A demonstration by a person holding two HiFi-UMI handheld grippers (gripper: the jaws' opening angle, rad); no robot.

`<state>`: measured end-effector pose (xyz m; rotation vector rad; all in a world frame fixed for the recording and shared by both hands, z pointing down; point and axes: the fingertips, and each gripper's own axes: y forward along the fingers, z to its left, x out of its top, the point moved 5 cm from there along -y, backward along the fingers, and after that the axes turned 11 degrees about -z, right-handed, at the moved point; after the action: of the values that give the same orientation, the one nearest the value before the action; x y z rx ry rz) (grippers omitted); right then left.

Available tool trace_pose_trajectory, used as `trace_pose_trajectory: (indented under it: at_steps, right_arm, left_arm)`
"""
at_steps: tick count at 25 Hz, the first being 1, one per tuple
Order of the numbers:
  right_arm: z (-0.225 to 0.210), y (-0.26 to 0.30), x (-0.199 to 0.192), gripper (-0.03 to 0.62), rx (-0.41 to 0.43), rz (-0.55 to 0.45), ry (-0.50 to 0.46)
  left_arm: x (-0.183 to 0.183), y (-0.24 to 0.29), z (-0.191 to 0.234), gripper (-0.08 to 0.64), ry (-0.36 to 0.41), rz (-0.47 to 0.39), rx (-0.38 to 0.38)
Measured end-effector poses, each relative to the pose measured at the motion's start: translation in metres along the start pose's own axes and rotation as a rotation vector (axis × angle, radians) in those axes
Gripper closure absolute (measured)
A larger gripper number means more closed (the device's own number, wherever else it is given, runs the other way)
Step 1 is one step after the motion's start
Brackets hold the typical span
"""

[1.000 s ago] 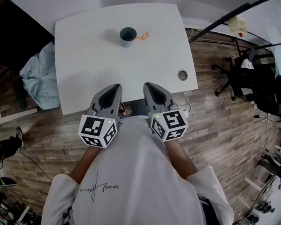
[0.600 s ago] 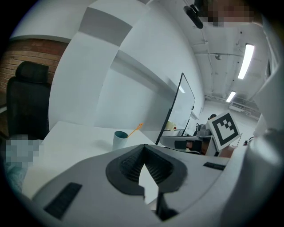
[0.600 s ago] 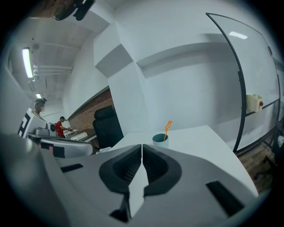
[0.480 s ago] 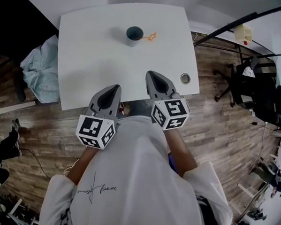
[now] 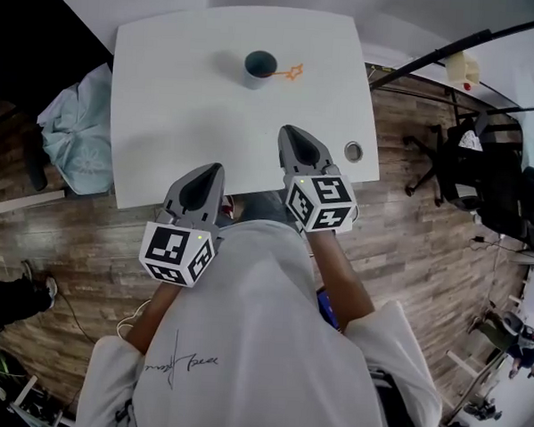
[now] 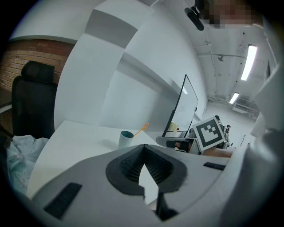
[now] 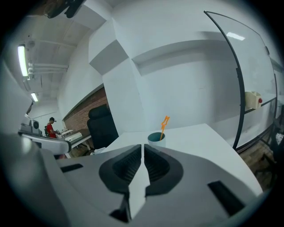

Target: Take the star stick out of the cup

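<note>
Nearest to me, both tongs are held out in front of my body at the near edge of a white table [image 5: 193, 97].

The left tongs [image 5: 214, 170] have their tip just at that edge. Their jaws are closed tip to tip with nothing between them.

The right tongs [image 5: 287, 132] reach a little further, over the tabletop. Their jaws are also pressed together and empty. A round cable hole [image 5: 352, 151] sits in the table just to their right.

Far ahead of both tongs, well apart from them and near the table's far side, stands a small teal cup [image 5: 259, 67]. It is almost straight ahead of the right tongs. The orange star stick [image 5: 288, 73] stands in the cup and leans out over the rim to the right, star end up.

I judge this to be the approach, with nothing grasped yet. Next, I would need to carry the right tongs forward to the cup, open the jaws, and close them on the thin stick above the rim. The left tongs could steady the cup, which looks light enough to tip.
</note>
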<state>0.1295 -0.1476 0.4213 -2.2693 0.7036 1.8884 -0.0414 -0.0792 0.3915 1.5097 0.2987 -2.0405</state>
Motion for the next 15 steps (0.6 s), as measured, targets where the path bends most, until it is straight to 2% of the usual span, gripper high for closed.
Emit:
trace_pose_trajectory:
  at_steps: [15]
  right_arm:
    - [-0.015, 0.037, -0.004, 0.532, -0.016, -0.009, 0.053]
  left_arm:
    - [0.007, 0.010, 0.010, 0.563, 0.004, -0.033, 0.038]
